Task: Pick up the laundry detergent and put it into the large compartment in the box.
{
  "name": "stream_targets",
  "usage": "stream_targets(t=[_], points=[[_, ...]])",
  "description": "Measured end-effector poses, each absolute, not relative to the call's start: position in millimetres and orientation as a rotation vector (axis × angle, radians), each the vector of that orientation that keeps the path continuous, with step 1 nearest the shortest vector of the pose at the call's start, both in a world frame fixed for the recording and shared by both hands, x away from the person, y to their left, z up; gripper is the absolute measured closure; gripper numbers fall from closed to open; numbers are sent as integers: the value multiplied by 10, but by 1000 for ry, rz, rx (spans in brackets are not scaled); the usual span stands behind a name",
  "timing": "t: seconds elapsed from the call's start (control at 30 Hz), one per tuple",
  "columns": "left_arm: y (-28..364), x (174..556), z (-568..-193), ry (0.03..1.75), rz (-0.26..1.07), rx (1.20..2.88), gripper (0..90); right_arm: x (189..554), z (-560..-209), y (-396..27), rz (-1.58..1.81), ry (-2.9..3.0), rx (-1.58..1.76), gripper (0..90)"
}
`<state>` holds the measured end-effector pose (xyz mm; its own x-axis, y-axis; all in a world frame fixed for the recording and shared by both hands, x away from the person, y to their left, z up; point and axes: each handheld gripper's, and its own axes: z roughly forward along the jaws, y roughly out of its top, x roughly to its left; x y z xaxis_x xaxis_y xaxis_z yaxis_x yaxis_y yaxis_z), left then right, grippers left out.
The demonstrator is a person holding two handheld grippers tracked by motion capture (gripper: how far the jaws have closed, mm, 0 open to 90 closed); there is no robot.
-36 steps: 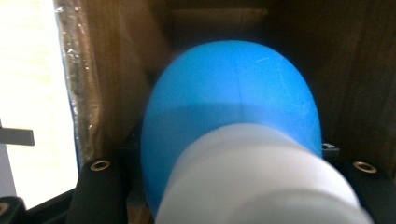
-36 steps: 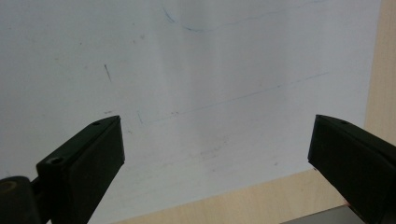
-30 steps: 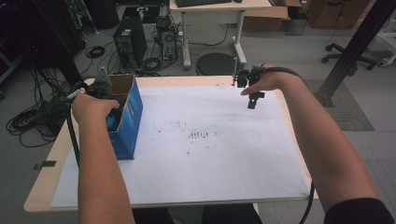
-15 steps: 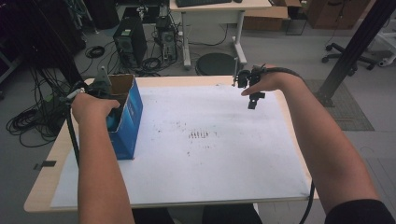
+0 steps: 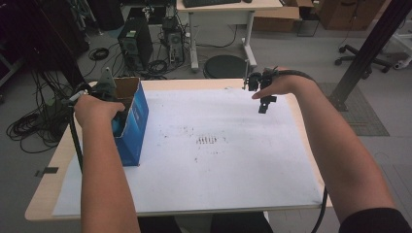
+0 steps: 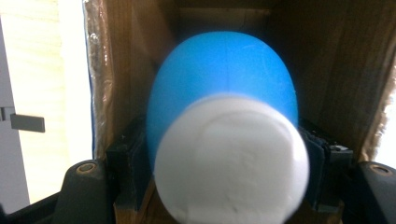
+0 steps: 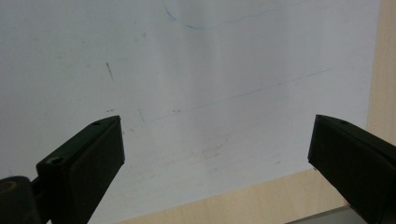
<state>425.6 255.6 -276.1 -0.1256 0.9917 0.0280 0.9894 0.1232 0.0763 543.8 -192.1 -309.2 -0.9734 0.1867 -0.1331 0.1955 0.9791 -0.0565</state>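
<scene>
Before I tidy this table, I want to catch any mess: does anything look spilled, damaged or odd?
The white paper sheet covering the table carries dark specks and smudges near its middle, plus faint pen lines in the right gripper view. The cardboard box has a ragged, worn edge. Nothing looks spilled.

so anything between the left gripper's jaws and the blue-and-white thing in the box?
Nothing visible. The blue-and-white object sits directly between the left gripper jaws, inside the cardboard box. The jaws have just been opening; whether the pads still press its sides is unclear. The box walls flank it closely.
</scene>
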Motion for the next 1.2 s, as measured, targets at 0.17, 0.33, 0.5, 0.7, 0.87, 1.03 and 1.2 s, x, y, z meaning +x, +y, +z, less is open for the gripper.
stream_targets(t=[0.17, 0.33, 0.5, 0.7, 0.87, 1.03, 1.2], points=[[2554, 4243, -2743, 2337, 125, 2054, 308, 5436, -3090, -1913, -102, 2998, 288, 33], [2549, 4246, -2743, 2345, 127, 2048, 295, 5434, -3092, -1909, -100, 2998, 286, 33], [2541, 4251, -2744, 2347, 123, 2049, 285, 5432, -3087, -1923, -98, 2997, 287, 33], [2536, 4243, -2727, 2350, 130, 2049, 283, 5430, -3083, -1939, -100, 2995, 294, 33], [2536, 4220, -2660, 2364, 163, 2054, 302, 5427, -3084, -1937, -93, 2994, 288, 33], [2544, 4199, -2609, 2367, 176, 2047, 287, 5418, -3073, -1934, -90, 2994, 285, 33], [2528, 4194, -2580, 2373, 188, 2039, 247, 5405, -3056, -1940, -84, 2989, 286, 33]])
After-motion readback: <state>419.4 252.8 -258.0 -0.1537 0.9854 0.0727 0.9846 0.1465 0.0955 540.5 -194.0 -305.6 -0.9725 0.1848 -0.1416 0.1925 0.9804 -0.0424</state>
